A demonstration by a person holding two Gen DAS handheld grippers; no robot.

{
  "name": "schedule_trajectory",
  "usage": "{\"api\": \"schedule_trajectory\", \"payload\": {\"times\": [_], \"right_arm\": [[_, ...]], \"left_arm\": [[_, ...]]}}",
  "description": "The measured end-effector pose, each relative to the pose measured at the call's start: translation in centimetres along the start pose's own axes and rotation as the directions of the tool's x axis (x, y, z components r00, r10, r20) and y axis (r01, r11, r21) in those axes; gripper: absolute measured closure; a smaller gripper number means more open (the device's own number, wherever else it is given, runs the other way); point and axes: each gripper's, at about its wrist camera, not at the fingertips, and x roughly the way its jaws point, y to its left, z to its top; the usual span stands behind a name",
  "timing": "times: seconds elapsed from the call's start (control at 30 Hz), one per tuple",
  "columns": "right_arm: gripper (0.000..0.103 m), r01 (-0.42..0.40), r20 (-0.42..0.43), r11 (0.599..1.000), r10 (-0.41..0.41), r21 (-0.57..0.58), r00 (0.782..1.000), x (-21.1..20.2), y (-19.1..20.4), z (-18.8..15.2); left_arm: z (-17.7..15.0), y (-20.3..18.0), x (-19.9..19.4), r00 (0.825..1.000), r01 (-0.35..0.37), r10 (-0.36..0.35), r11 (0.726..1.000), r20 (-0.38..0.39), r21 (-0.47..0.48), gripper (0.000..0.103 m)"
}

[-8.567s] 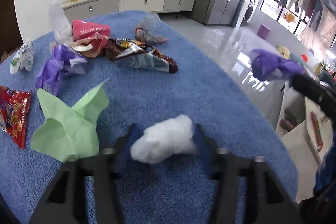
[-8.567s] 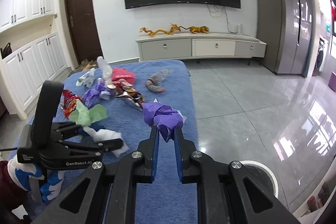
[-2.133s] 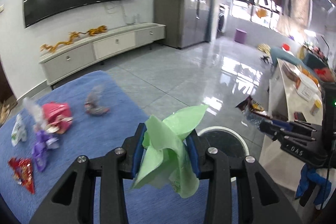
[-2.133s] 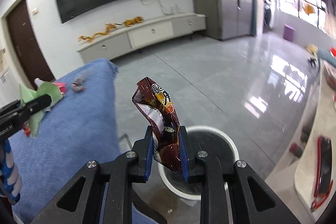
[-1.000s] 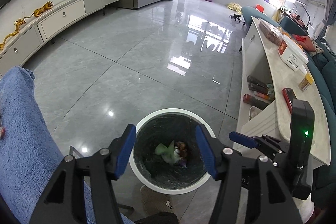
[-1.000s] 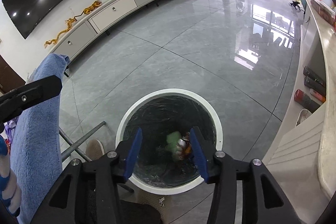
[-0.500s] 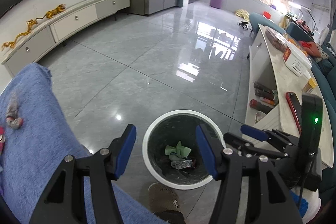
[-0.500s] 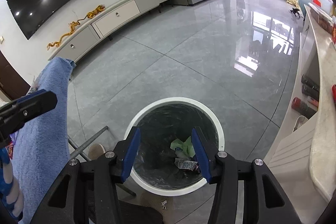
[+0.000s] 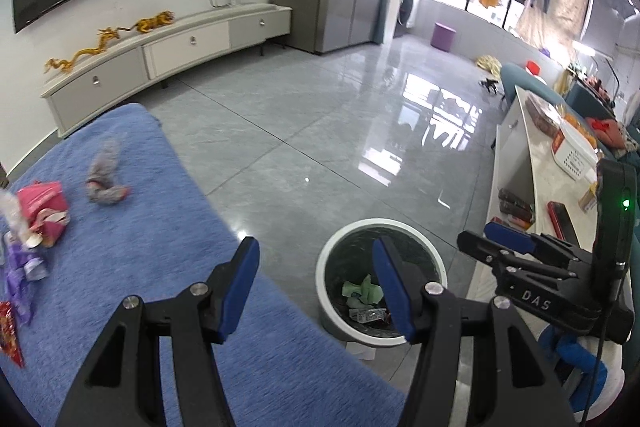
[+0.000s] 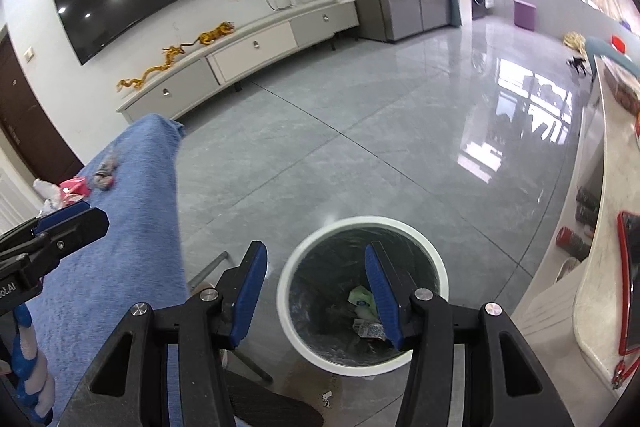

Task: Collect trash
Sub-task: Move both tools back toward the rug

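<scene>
Both empty: left gripper (image 9: 316, 283) and right gripper (image 10: 316, 285) half-open over bin (image 10: 438, 267). Purple wrapper (image 9: 18, 267) only in left view.

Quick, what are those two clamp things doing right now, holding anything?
Left gripper: open, nothing between its jaws.
Right gripper: open, nothing between its jaws; it looks down at the trash bin.

You've got open air straight over the white bin (image 10: 438, 269), its mouth unblocked, with the blue-covered table's near edge (image 9: 256, 279) tight on its left, the white counter (image 10: 592, 307) just right, and bare grey floor (image 10: 360, 155) beyond.
</scene>
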Motion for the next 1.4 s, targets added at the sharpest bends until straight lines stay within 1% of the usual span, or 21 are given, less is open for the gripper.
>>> {"api": "schedule_trajectory", "payload": {"times": [0.3, 0.53, 0.77, 0.97, 1.07, 1.27, 1.4], "right_arm": [[0.055, -0.019, 0.035, 0.993, 0.024, -0.119, 0.999, -2.4, 5.6, 0.9], [0.055, -0.045, 0.062, 0.974, 0.060, -0.223, 0.996, -4.1, 10.4, 1.3], [0.054, -0.091, 0.061, 0.952, 0.114, -0.294, 0.992, -4.7, 14.3, 1.2], [0.054, -0.108, 0.049, 0.938, 0.131, -0.329, 0.990, -4.2, 16.2, 1.0], [0.054, -0.114, 0.034, 0.934, 0.133, -0.339, 0.991, -3.6, 16.9, 0.8], [0.054, -0.125, -0.002, 0.930, 0.133, -0.347, 0.991, -2.3, 17.4, 0.7], [0.054, -0.130, -0.020, 0.926, 0.132, -0.354, 0.991, -1.2, 17.9, 0.9]], "left_arm": [[-1.5, 4.3, -5.0, 0.996, -0.043, 0.050, 0.996, 0.078, -0.079, 0.046], [-3.0, 8.0, -8.6, 0.986, -0.081, 0.102, 0.985, 0.135, -0.155, 0.046], [-4.6, 10.6, -10.6, 0.977, -0.115, 0.150, 0.969, 0.154, -0.217, 0.046], [-5.5, 12.2, -10.9, 0.974, -0.133, 0.173, 0.959, 0.144, -0.250, 0.046], [-5.8, 12.6, -10.3, 0.976, -0.135, 0.173, 0.956, 0.129, -0.261, 0.046], [-6.4, 13.4, -8.4, 0.984, -0.121, 0.152, 0.955, 0.094, -0.270, 0.046], [-6.4, 14.7, -7.6, 0.983, -0.129, 0.161, 0.944, 0.083, -0.303, 0.046]]}}
